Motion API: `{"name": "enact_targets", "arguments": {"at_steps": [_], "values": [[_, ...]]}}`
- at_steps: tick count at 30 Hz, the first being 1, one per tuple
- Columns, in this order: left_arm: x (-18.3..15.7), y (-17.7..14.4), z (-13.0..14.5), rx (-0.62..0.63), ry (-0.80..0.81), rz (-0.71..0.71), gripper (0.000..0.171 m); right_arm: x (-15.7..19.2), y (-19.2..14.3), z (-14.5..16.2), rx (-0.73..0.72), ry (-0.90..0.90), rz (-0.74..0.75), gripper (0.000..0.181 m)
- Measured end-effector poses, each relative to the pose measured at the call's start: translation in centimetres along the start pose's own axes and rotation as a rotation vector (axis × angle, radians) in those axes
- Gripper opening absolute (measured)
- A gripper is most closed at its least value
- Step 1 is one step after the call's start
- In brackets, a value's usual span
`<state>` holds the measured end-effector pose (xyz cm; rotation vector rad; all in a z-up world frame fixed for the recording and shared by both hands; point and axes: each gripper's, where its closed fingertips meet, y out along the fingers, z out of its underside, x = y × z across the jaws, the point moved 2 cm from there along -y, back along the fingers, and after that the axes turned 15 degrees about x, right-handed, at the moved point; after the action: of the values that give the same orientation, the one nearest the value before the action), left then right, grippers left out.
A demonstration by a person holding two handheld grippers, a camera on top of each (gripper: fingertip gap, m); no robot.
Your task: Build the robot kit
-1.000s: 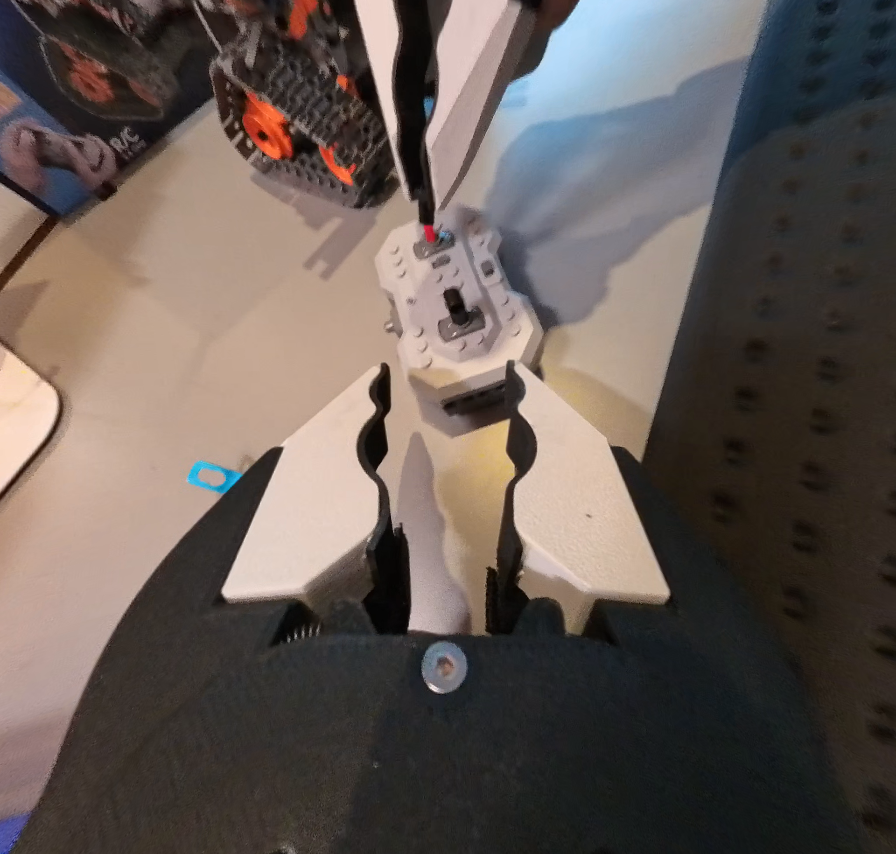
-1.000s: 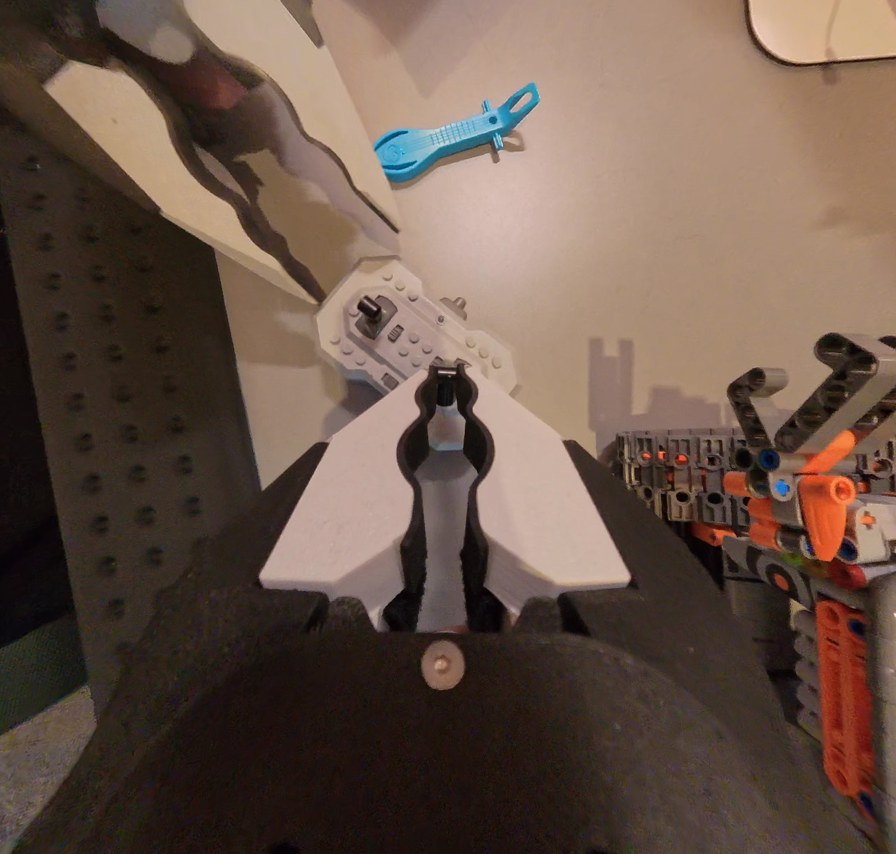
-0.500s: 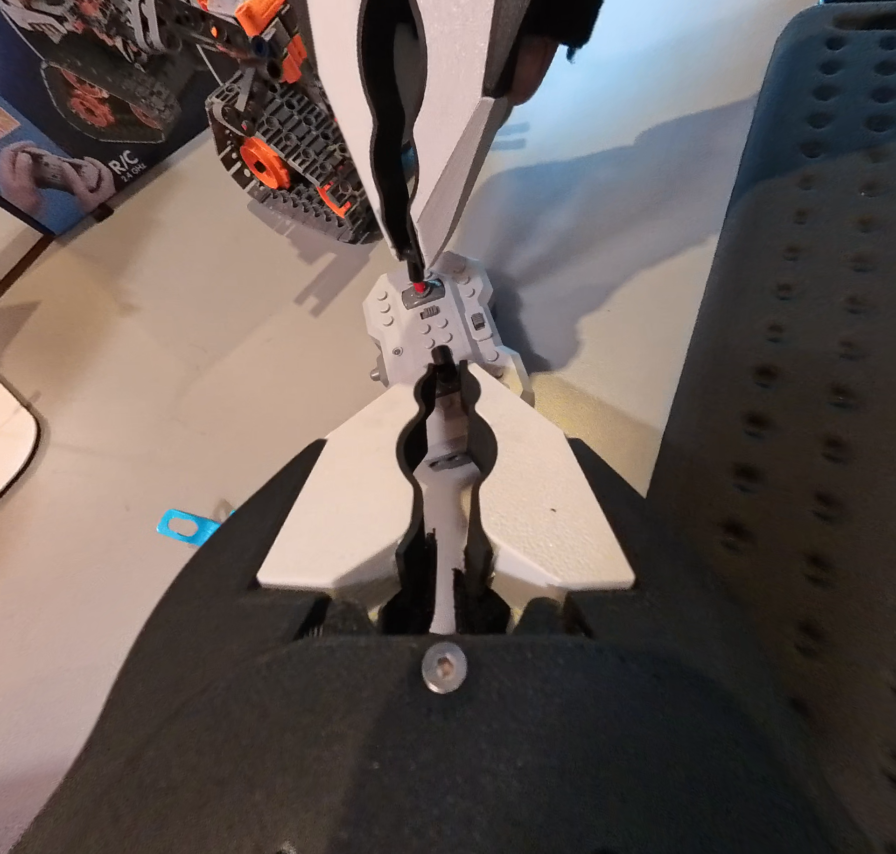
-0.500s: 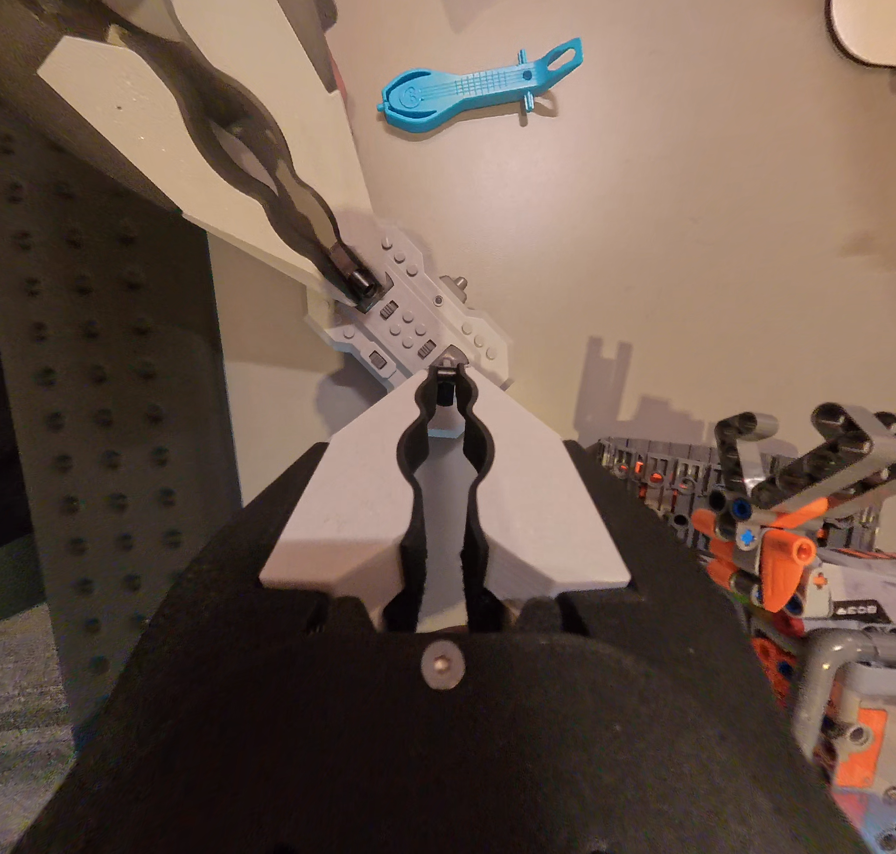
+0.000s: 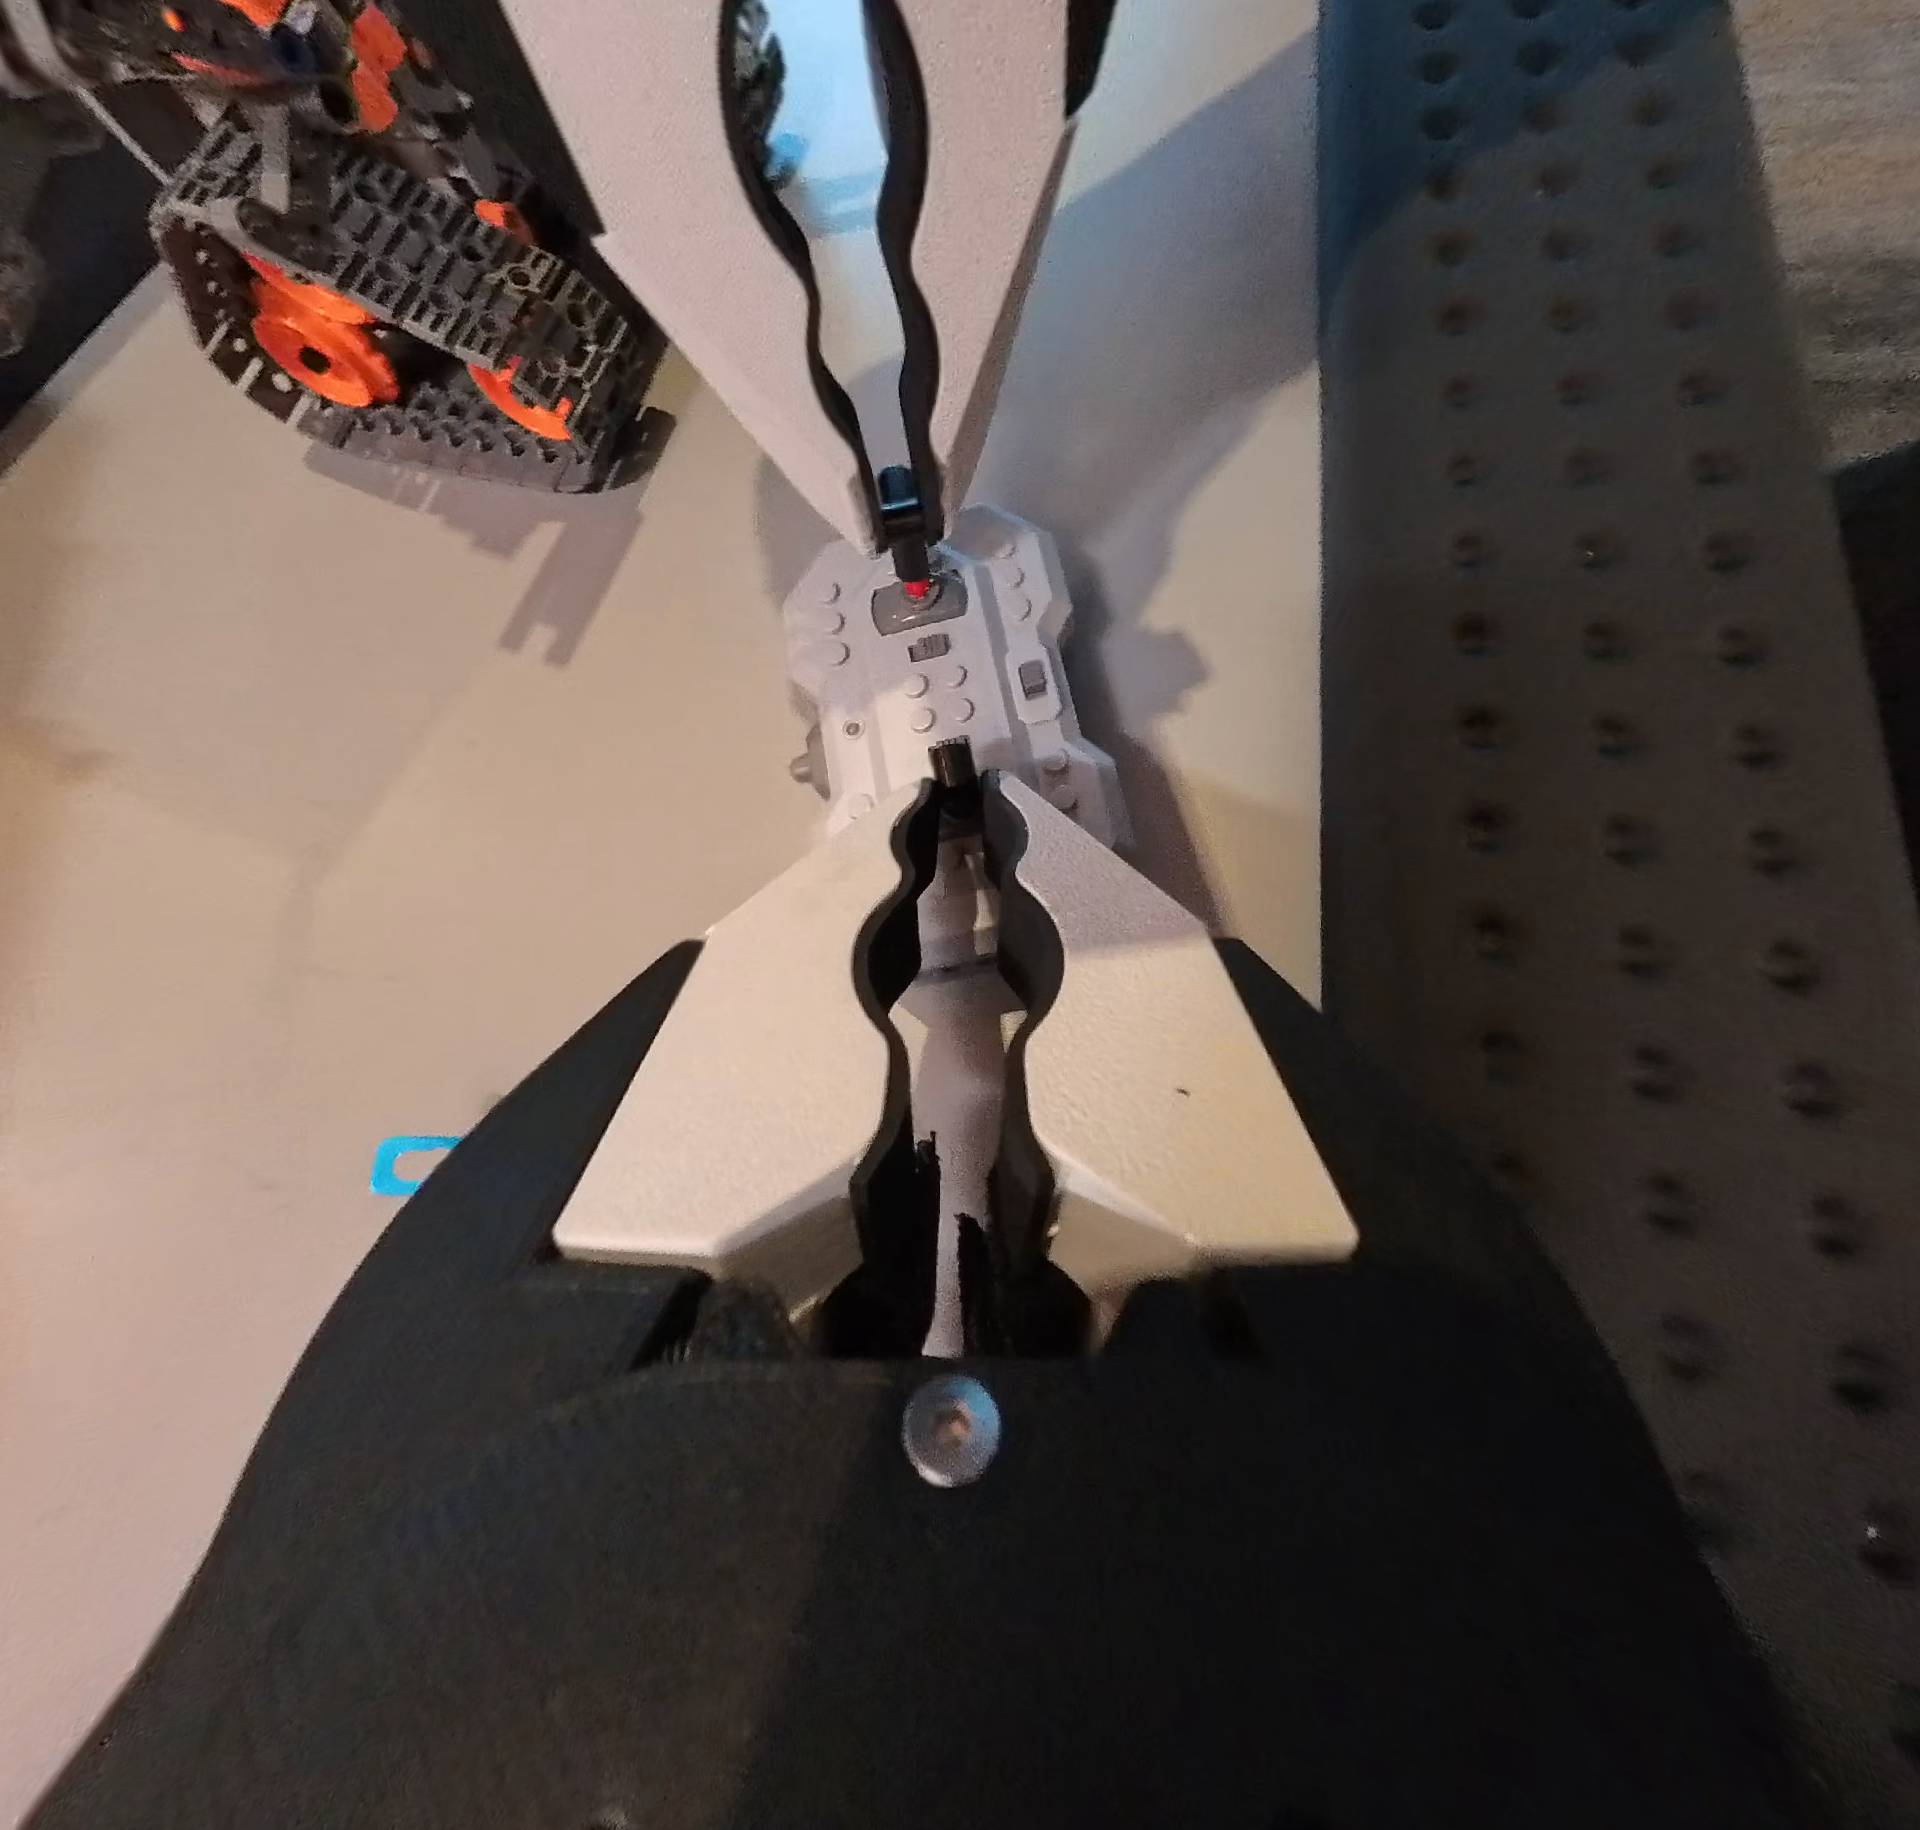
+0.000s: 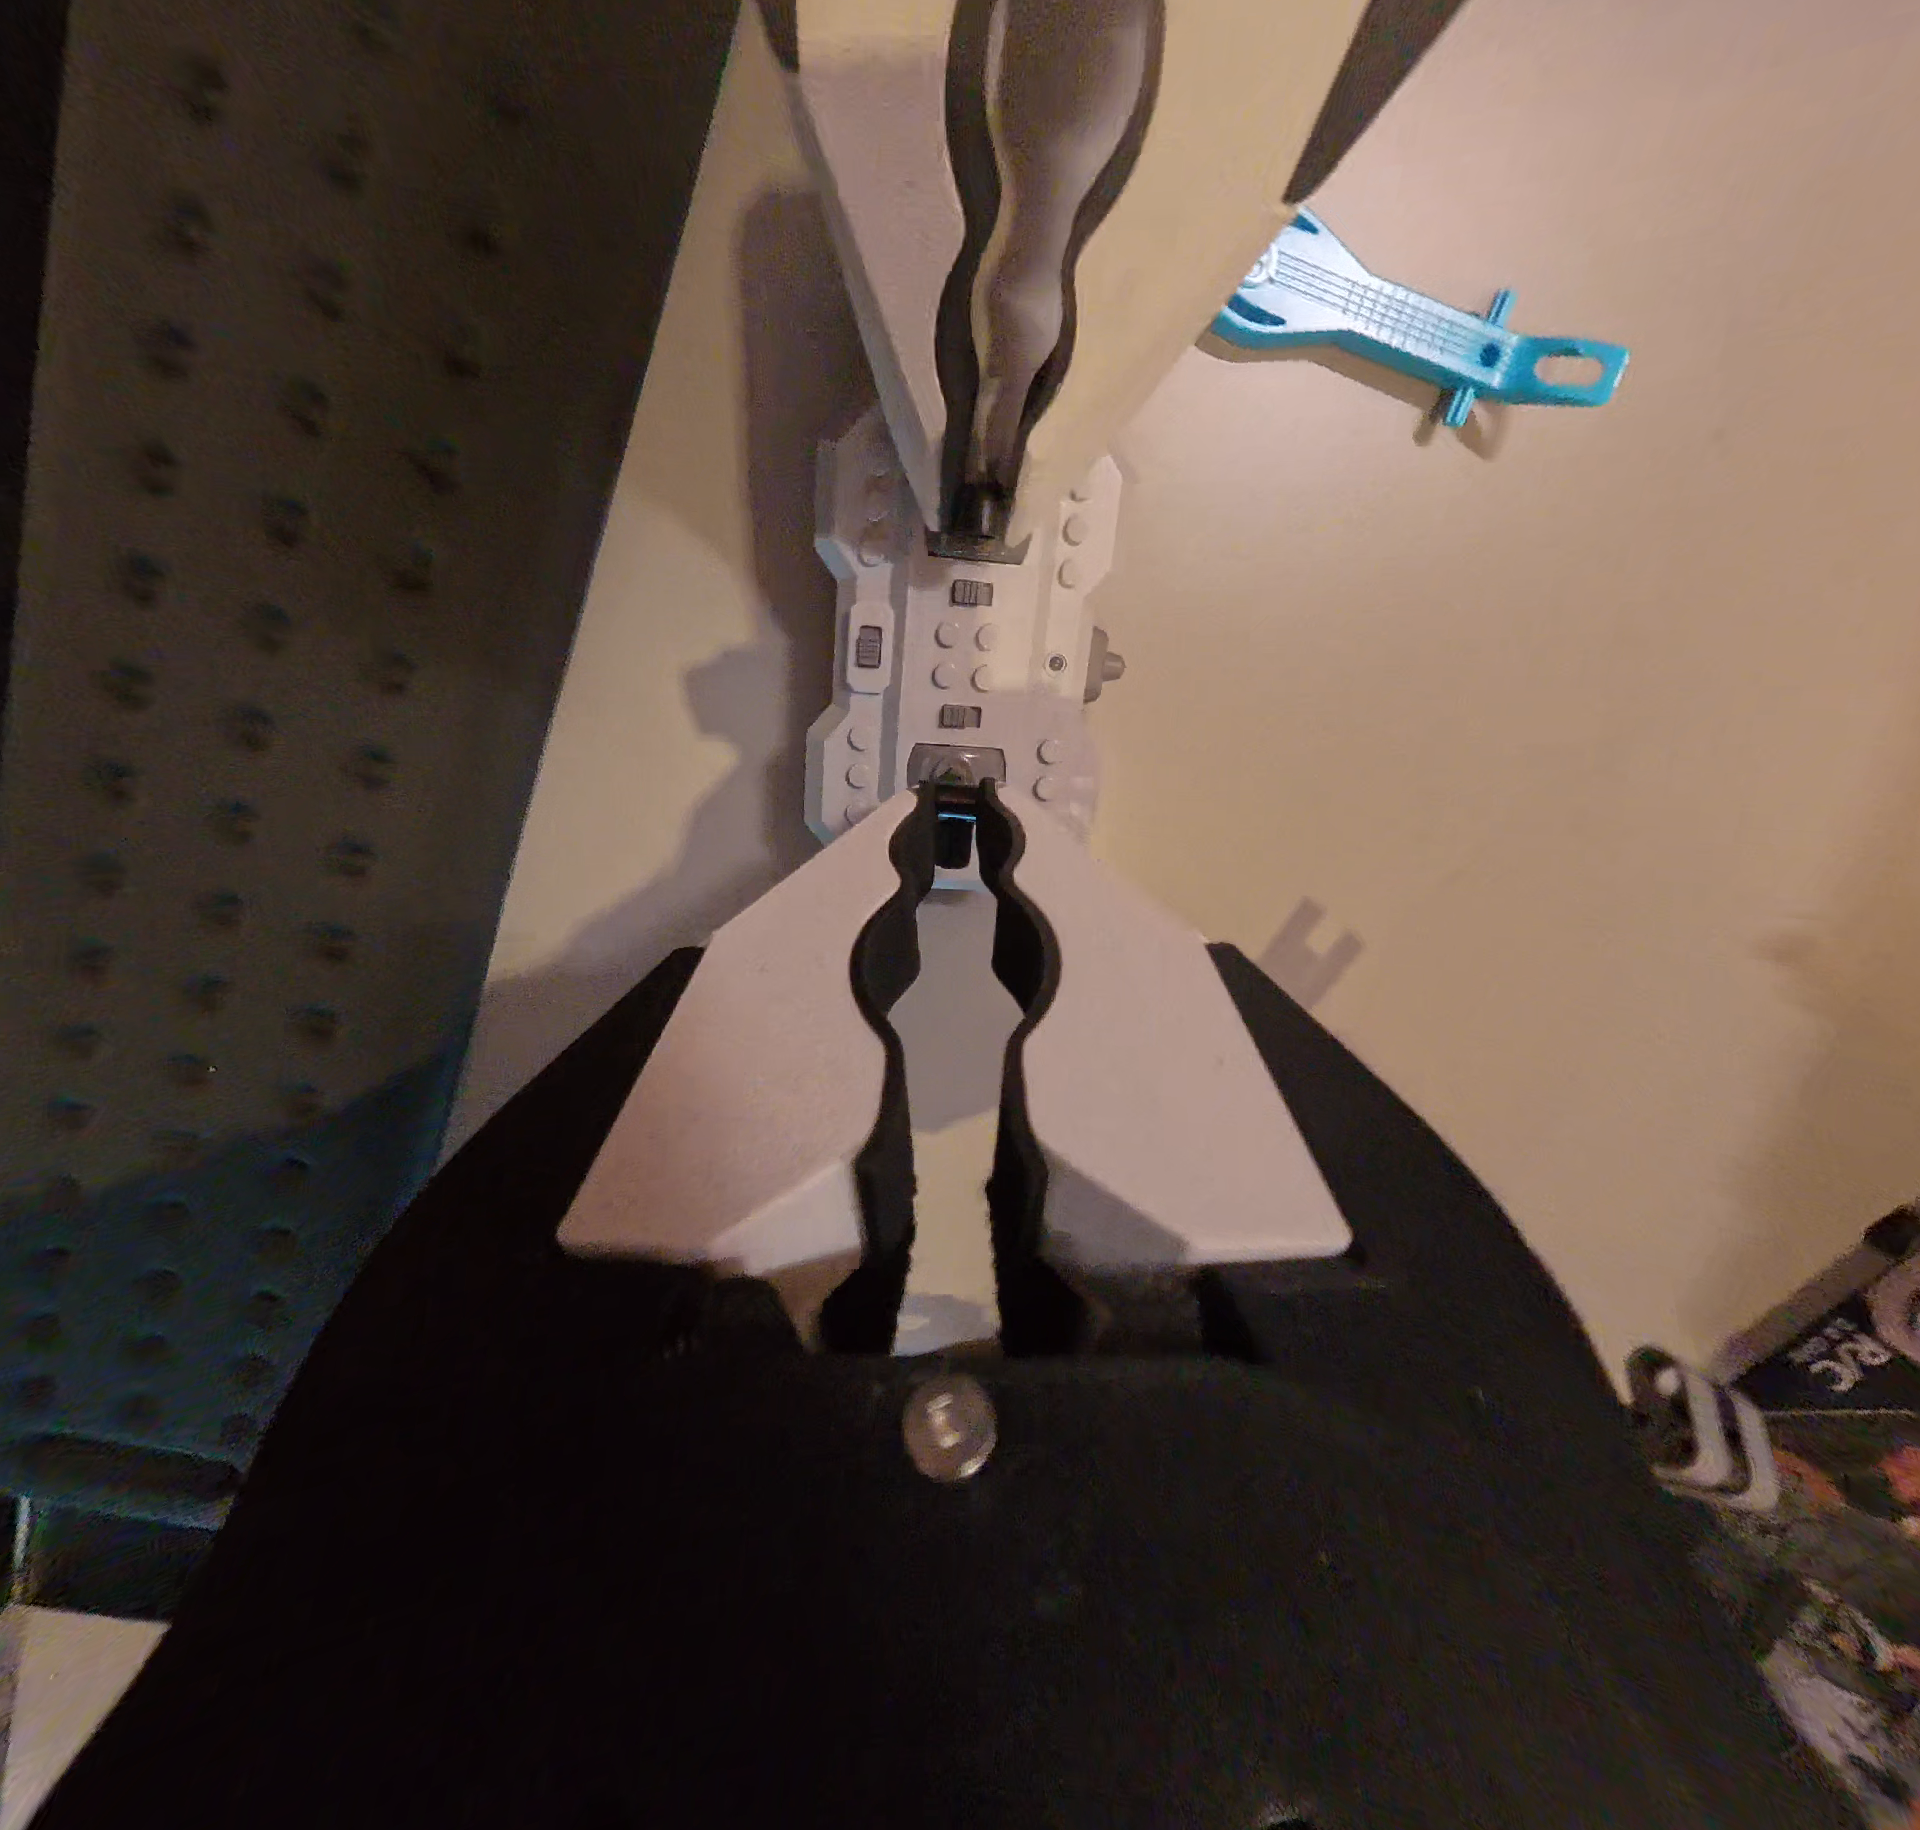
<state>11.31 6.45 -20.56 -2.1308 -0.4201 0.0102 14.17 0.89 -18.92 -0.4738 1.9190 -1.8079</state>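
Note:
A light grey brick-built remote controller (image 5: 935,679) lies on the beige table, with a black stick lever at each end. My left gripper (image 5: 954,793) is shut on the near black lever (image 5: 951,764). My right gripper (image 5: 902,518) comes in from the far side, shut on the other lever (image 5: 900,492), which has a red base. In the right wrist view the controller (image 6: 966,658) lies lengthwise. My right gripper (image 6: 951,824) pinches its near lever (image 6: 948,840), and the left gripper (image 6: 977,502) pinches the far one.
A dark tracked brick vehicle with orange wheels (image 5: 395,326) stands at the far left. A blue brick separator tool (image 6: 1403,336) lies on the table beyond the controller. A tall dark perforated panel (image 5: 1558,741) borders the controller's side. A printed box (image 6: 1849,1385) lies at the lower right. Some 5 cm of space lies between my two pairs of fingers.
My left gripper, open a second ago, moved forward and closed on the near lever. The right gripper stayed shut on its lever. The controller has turned to line up between both grippers.

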Motion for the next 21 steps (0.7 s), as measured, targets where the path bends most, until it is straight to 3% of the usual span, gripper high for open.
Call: {"name": "enact_targets", "arguments": {"at_steps": [11,19,20,21], "values": [[0.1,0.1,0.1,-0.031,-0.012,0.025,0.006,0.0,0.4,-0.4,0.129,-0.084,-0.014,0.005],[0.1,0.1,0.1,-0.038,-0.022,0.029,0.006,0.0,0.8,-0.5,0.100,-0.060,-0.028,0.005],[0.3,0.1,0.1,-0.037,-0.025,0.018,0.006,0.2,1.0,-0.3,0.104,-0.060,-0.024,0.010],[0.6,0.1,0.3,-0.033,-0.029,-0.002,0.006,0.5,1.3,0.0,0.123,-0.028,-0.034,0.033]]}}
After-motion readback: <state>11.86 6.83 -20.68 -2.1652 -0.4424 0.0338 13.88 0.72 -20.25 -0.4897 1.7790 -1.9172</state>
